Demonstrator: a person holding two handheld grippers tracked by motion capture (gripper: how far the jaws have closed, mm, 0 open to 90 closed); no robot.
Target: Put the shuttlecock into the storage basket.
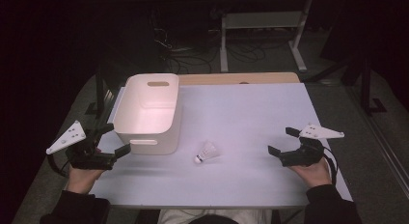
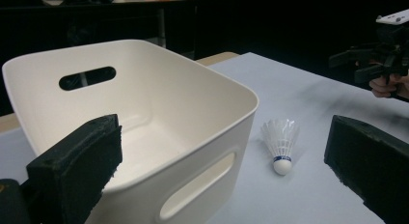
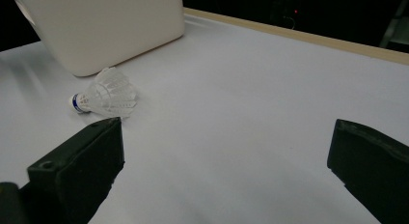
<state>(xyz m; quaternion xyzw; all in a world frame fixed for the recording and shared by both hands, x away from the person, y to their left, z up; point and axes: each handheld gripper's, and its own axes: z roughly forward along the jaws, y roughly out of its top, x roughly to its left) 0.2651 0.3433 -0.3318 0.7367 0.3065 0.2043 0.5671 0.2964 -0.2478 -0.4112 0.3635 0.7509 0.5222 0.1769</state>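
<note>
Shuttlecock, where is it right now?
In the high view the shuttlecock lies on its side on the table, just right of the white bin, about midway between the two tongs.

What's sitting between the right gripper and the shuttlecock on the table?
Nothing visible. The right gripper, jaws open, faces the shuttlecock across bare white table. The white bin stands to the shuttlecock's far side, off that line.

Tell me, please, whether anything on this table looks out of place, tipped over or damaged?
Only the shuttlecock: it lies on its side on the table, just outside the white basket, cork end towards the person. Both grippers, left and right, hang open, holding nothing.
</note>
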